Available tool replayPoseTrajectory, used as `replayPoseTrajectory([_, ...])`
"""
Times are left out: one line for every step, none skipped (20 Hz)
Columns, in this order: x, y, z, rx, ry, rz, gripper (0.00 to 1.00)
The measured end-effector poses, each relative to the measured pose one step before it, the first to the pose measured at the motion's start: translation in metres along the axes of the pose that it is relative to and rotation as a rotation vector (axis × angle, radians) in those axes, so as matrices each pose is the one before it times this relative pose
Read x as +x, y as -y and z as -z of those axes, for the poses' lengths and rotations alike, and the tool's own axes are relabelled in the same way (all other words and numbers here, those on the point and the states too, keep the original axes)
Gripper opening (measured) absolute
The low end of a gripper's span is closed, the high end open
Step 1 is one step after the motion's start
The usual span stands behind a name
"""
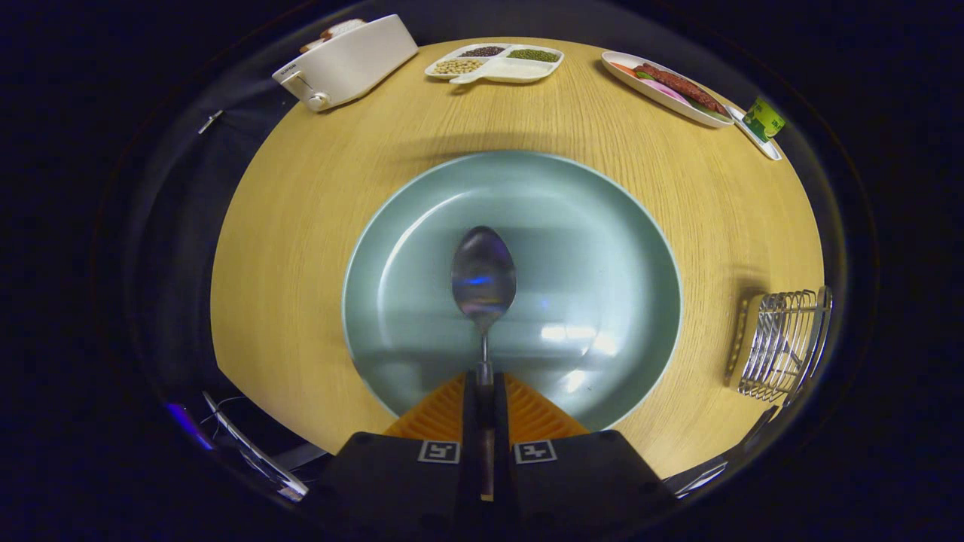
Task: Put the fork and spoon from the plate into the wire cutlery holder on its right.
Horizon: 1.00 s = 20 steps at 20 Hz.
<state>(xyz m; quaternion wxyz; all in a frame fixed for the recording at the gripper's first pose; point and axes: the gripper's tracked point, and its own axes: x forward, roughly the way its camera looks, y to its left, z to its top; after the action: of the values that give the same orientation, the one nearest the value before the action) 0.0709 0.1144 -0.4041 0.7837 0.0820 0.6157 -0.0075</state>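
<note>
The fingers (483,376) are closed tight on the handle of the spoon (483,280), pressing it from both sides, and they point level out over the plate. The counter (316,188) is round and wood-grained. On it, the pale green plate (602,226) lies just ahead of the fingers. The wire cutlery holder (783,342) stands to the plate's right, near the counter's edge. The spoon's long axis runs straight away from the fingers, bowl at the far end, over the plate's middle. No writing is legible.
</note>
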Motion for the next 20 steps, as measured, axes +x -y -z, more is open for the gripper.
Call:
replayPoseTrajectory([-0.00021,-0.00098,0.00017,-0.00299,-0.00311,-0.01274,0.11])
replayPoseTrajectory([-0.00301,-0.00103,0.00065,0.00009,-0.00698,-0.01869,0.08])
replayPoseTrajectory([-0.00436,-0.00195,-0.00188,0.00482,0.00548,-0.01913,0.08])
replayPoseTrajectory([-0.00541,0.00034,-0.0024,0.00413,0.0039,-0.0102,0.08])
replayPoseTrajectory([-0.005,-0.00004,-0.00282,0.00426,0.00396,-0.01333,0.08])
replayPoseTrajectory([-0.00713,0.00047,-0.00327,0.00132,0.00304,-0.01168,0.08])
replayPoseTrajectory([-0.0091,0.00127,-0.00263,0.00029,0.00381,-0.0071,0.08])
replayPoseTrajectory([-0.01063,0.00147,-0.00248,-0.00278,0.00307,-0.00972,0.08])
replayPoseTrajectory([-0.0126,0.00123,-0.00277,-0.00525,0.00293,-0.01003,0.08])
replayPoseTrajectory([-0.01499,0.00167,-0.0007,-0.00981,-0.00162,-0.01224,0.08])
replayPoseTrajectory([-0.01811,0.00357,-0.00013,-0.01309,-0.00194,-0.01071,0.08])
replayPoseTrajectory([-0.01806,0.00618,-0.00043,-0.01092,-0.00241,-0.00314,0.08])
replayPoseTrajectory([-0.01868,0.00833,0.00009,-0.00967,-0.00225,0.00018,0.08])
replayPoseTrajectory([-0.01822,0.01083,-0.00017,-0.00425,-0.00318,0.00565,0.08])
replayPoseTrajectory([-0.01754,0.0107,0.00136,0.00183,-0.00487,0.00598,0.08])
replayPoseTrajectory([-0.01747,0.01106,0.00343,0.00558,-0.00985,0.00042,0.08])
replayPoseTrajectory([-0.01436,0.01014,0.00545,0.00724,-0.01585,0.00395,0.08])
replayPoseTrajectory([-0.0137,0.0118,0.00381,0.0123,-0.0111,0.00391,0.08])
replayPoseTrajectory([-0.0106,0.00943,0.00365,0.00746,-0.01421,0.00617,0.08])
replayPoseTrajectory([-0.00827,0.01354,0.00273,0.00172,-0.00896,0.01625,0.08])
